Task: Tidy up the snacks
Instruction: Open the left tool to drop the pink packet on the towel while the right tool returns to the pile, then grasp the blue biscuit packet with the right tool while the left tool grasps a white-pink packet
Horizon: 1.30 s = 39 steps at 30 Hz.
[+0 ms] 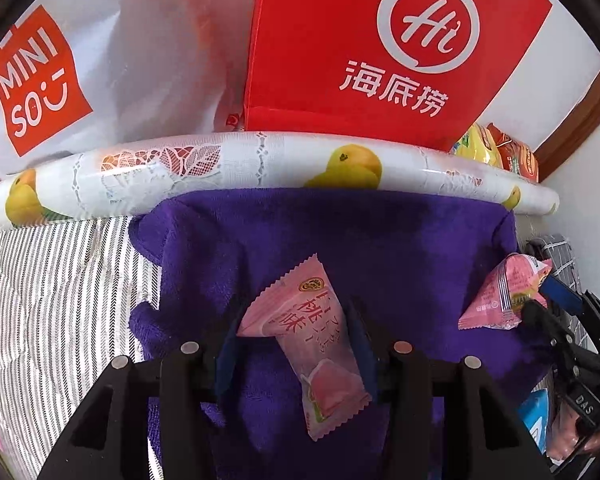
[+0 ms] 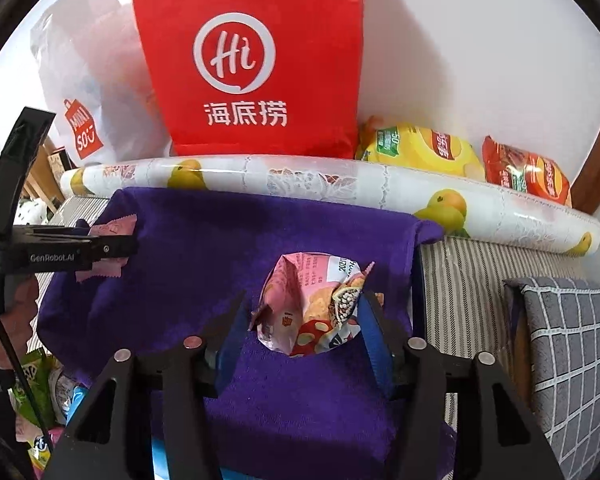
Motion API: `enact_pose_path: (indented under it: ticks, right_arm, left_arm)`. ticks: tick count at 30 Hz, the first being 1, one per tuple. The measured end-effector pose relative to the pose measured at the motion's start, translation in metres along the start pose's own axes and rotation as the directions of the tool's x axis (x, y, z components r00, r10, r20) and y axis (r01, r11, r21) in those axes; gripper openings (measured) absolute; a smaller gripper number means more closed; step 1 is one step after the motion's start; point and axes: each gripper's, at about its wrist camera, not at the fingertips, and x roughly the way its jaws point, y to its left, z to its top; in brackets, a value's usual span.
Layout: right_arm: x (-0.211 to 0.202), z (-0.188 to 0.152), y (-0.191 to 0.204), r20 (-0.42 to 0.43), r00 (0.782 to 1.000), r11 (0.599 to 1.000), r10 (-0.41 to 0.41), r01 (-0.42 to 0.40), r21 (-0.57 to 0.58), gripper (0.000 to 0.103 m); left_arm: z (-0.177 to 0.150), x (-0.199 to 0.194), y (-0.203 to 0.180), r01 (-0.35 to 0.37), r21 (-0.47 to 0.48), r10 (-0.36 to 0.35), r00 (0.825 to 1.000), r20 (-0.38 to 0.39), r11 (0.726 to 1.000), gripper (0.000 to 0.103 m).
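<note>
Pink snack packet (image 1: 300, 332) within left gripper (image 1: 296, 334)

A home: shopping bags (image 2: 252, 60) against the wall, purple towel (image 1: 340, 232) over striped bedding (image 1: 60, 288).

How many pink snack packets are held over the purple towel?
2. One pink peach packet sits between the left gripper jaws; one crumpled pink packet between the right gripper jaws. Others may be hidden.
</note>
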Motion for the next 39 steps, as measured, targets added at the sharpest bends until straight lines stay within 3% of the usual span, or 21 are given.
enact_pose_path:
  ticks: [2,3,4,12,18,23,28,36,39]
  right_arm:
    - [-0.006,0.0,0.002,0.015,1.0,1.0,-0.009,0.009,-0.005,0.068]
    - [-0.011,-0.002,0.003,0.032,0.999,1.0,-0.017,0.017,-0.003,0.074]
    - [-0.015,-0.003,0.004,0.052,0.999,1.0,-0.017,0.017,-0.002,0.075]
    - [-0.058,-0.023,0.016,0.138,0.987,0.997,-0.08,0.08,0.009,0.076]
    - [-0.095,-0.045,0.028,0.128,0.984,0.992,-0.124,0.125,0.0,0.076]
    - [-0.129,-0.079,0.029,0.128,0.991,0.997,-0.041,0.033,0.069,0.076]
    - [-0.143,-0.113,0.032,0.092,0.995,0.991,-0.04,0.028,0.134,0.07]
    - [-0.14,-0.176,0.041,-0.002,0.998,0.967,0.06,-0.058,0.249,0.051]
    - [-0.132,-0.193,0.054,-0.023,0.991,0.955,0.129,-0.118,0.27,0.051]
  left_arm:
    - [0.001,-0.002,-0.001,0.005,0.006,-0.005,1.0,0.004,1.0,0.059]
    - [0.001,-0.003,-0.001,0.0,0.008,0.0,1.0,0.003,1.0,0.068]
    - [0.001,-0.004,-0.002,-0.01,0.011,0.01,1.0,0.008,1.0,0.071]
    - [-0.001,-0.031,-0.016,-0.059,0.048,0.057,0.997,0.041,0.997,0.072]
    - [-0.023,-0.078,-0.028,-0.056,0.067,0.048,0.993,0.112,0.996,0.072]
    - [-0.057,-0.116,-0.025,-0.043,0.069,0.033,0.991,0.131,0.997,0.072]
    - [-0.096,-0.148,-0.015,-0.034,0.072,0.022,0.986,0.162,0.997,0.072]
    - [-0.154,-0.166,0.007,-0.07,0.042,0.062,0.984,0.169,0.997,0.072]
    - [-0.17,-0.166,0.02,-0.06,0.016,0.056,0.986,0.158,0.998,0.072]
